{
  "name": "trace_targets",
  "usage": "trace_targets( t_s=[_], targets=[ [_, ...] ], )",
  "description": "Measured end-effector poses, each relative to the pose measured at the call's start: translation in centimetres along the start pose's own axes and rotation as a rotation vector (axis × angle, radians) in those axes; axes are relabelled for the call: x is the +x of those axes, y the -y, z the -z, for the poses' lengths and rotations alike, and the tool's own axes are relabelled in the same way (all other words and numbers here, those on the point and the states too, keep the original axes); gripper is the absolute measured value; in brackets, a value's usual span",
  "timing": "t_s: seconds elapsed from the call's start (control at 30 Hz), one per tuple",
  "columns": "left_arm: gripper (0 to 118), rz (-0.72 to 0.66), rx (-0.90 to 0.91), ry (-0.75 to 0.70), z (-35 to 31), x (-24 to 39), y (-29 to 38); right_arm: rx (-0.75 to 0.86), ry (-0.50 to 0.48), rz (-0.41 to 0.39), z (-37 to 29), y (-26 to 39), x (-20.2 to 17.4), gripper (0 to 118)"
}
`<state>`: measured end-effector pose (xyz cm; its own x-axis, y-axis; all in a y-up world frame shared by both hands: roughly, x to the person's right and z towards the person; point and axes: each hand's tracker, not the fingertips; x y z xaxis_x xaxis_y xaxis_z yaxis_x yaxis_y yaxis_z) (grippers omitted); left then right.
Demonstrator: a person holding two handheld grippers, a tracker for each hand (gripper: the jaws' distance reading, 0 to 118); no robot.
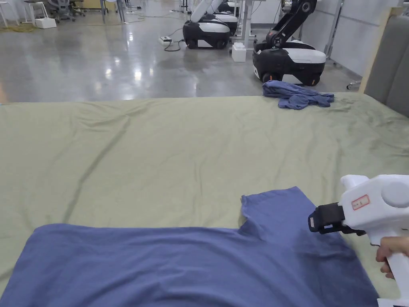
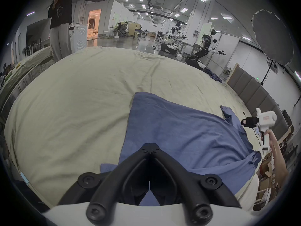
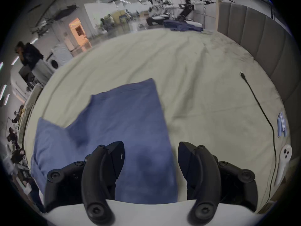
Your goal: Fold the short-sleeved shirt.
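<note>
A blue short-sleeved shirt [image 1: 179,264] lies spread flat on the olive-green sheet [image 1: 179,152], near my edge, one sleeve [image 1: 279,208] pointing away at the right. My right gripper [image 1: 316,220], white with black jaws, hovers over that sleeve end; in the right gripper view its jaws [image 3: 150,145] stand wide open above the blue cloth [image 3: 122,115]. In the left gripper view the left gripper [image 2: 150,148] is shut, tips together, low over the shirt [image 2: 179,131] near its left edge. I see no cloth between its tips. The right gripper [image 2: 244,122] shows farther right there.
A second blue garment [image 1: 295,95] lies crumpled at the far right edge. A black cable [image 3: 260,105] runs along the sheet's right side beside a grey padded panel [image 3: 260,33]. A person [image 2: 60,25] stands beyond the far left corner. Wheeled robots [image 1: 287,60] stand on the floor behind.
</note>
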<state>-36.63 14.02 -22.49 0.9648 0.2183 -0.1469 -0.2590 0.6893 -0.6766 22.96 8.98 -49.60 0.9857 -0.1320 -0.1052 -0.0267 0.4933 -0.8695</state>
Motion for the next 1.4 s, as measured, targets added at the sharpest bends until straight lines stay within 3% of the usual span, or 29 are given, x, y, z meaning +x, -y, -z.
trace_targets(
  t_s=[0.13, 0.17, 0.2, 0.23, 0.27, 0.3, 0.33, 0.37, 0.4, 0.63, 0.83, 0.97, 1.0, 1.03, 1.1, 1.13, 1.27, 1.4],
  targets=[
    [0, 0.017, -0.012, -0.001, 0.5, 0.1, 0.1, -0.052, 0.003, 0.009, 2.0, 0.2, -0.8, 68],
    [0, 0.015, -0.012, 0.002, 0.6, 0.1, 0.1, -0.023, 0.032, -0.042, 1.3, 0.5, -1.6, 59],
    [0, 0.017, -0.013, 0.006, 0.7, 0.0, 0.0, -0.003, 0.05, -0.081, 0.7, 0.7, -2.2, 33],
    [3, 0.017, -0.013, 0.008, 0.8, -0.1, -0.1, -0.002, 0.05, -0.072, 0.3, 0.8, -2.4, 8],
    [22, 0.012, -0.015, 0.007, 1.0, -0.3, -0.4, -0.005, 0.017, -0.045, -0.1, 0.7, -2.4, 7],
    [52, 0.003, -0.02, 0.003, 1.3, -0.3, -0.7, -0.039, -0.039, -0.007, 0.0, 0.6, -2.5, 7],
    [77, -0.015, -0.024, 0.002, 1.7, -0.5, -1.1, -0.034, -0.005, -0.032, 0.1, 0.6, -3.0, 6],
    [92, -0.028, -0.031, 0.017, 2.2, -0.8, -1.6, -0.033, 0.023, -0.06, 0.2, 0.7, -3.4, 6],
    [92, -0.023, -0.05, 0.049, 3.0, -1.1, -2.3, -0.037, 0.024, -0.059, -0.5, 0.9, -4.1, 6],
    [92, -0.038, -0.094, -0.054, 11.1, -2.1, -8.2, -0.034, -0.02, -0.012, -1.0, 0.3, -2.7, 6],
    [92, -0.118, -0.128, -0.014, 17.5, -1.6, -11.0, -0.049, -0.048, -0.016, 0.0, 0.2, -2.4, 6],
    [90, -0.026, -0.233, -0.093, 20.8, -0.7, -9.9, -0.053, -0.05, -0.01, 0.6, 0.4, -2.6, 6],
    [85, 0.009, -0.188, -0.097, 20.1, -0.2, -10.0, -0.051, -0.053, -0.007, 0.5, 0.3, -2.6, 6],
    [67, 0.041, -0.178, -0.101, 19.3, 0.2, -10.2, -0.049, -0.057, -0.002, 0.3, 0.3, -2.4, 6],
    [4, 0.112, -0.174, -0.111, 18.5, 0.1, -10.4, -0.049, -0.092, 0.013, -0.1, 0.2, -2.3, 6],
    [4, 0.051, -0.194, -0.038, 18.7, 0.1, -10.3, -0.045, -0.124, 0.036, -0.4, 0.2, -2.1, 6],
    [4, -0.009, -0.185, -0.073, 17.5, 0.3, -10.3, -0.021, -0.259, 0.148, -2.3, 0.8, -1.2, 6],
    [4, -0.007, -0.141, 0.024, 12.7, 0.0, -10.6, 0.013, -0.232, 0.1, -5.8, 1.4, -1.1, 6]
  ],
)
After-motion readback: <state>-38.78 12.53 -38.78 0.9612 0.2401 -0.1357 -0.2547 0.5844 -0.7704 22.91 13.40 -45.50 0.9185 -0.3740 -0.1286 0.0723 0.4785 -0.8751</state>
